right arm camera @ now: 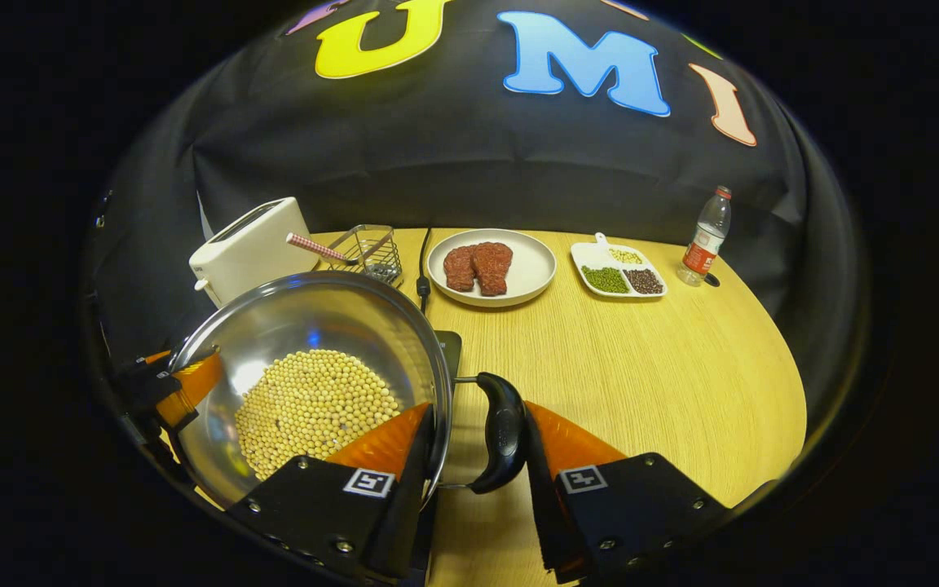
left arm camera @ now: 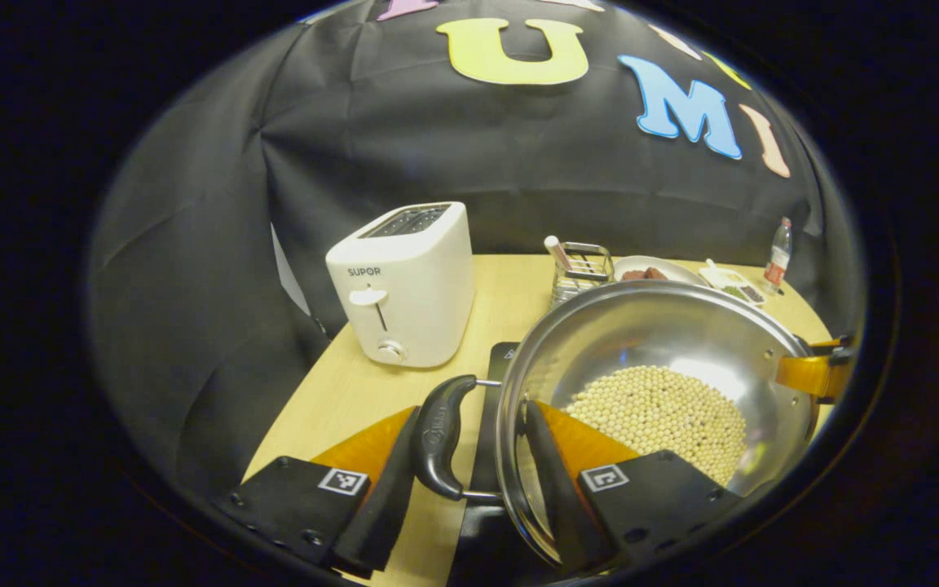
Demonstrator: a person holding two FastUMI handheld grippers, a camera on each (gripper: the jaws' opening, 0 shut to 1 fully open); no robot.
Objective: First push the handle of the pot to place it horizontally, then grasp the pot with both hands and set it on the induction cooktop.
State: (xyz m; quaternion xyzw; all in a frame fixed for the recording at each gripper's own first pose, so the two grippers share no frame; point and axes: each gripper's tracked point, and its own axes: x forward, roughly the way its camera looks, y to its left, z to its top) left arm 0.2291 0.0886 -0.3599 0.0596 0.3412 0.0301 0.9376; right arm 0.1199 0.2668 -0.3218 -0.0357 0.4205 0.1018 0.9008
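Observation:
A steel pot [left arm camera: 641, 334] [right arm camera: 315, 318] holding soybeans [left arm camera: 661, 412] hangs between both grippers. It sits over the black induction cooktop [left arm camera: 483, 456] [right arm camera: 448, 346]; I cannot tell whether it touches it. My left gripper [left arm camera: 472, 408] is shut across the pot's black left handle [left arm camera: 439, 436] and rim, with one finger outside the handle and one inside the pot. My right gripper [right arm camera: 478, 406] clamps the black right handle [right arm camera: 504, 432] the same way. Each gripper's orange finger shows at the pot's far rim in the other view, the right gripper [left arm camera: 812, 373] and the left gripper [right arm camera: 188, 383].
A white toaster [left arm camera: 404, 281] [right arm camera: 249, 244] and a wire basket [left arm camera: 579, 269] [right arm camera: 368, 249] stand behind the pot. Farther right on the wooden table [right arm camera: 641, 367] are a plate of meat [right arm camera: 531, 273], a divided dish [right arm camera: 618, 271], a bottle [right arm camera: 704, 236] and a black cable [right arm camera: 422, 261].

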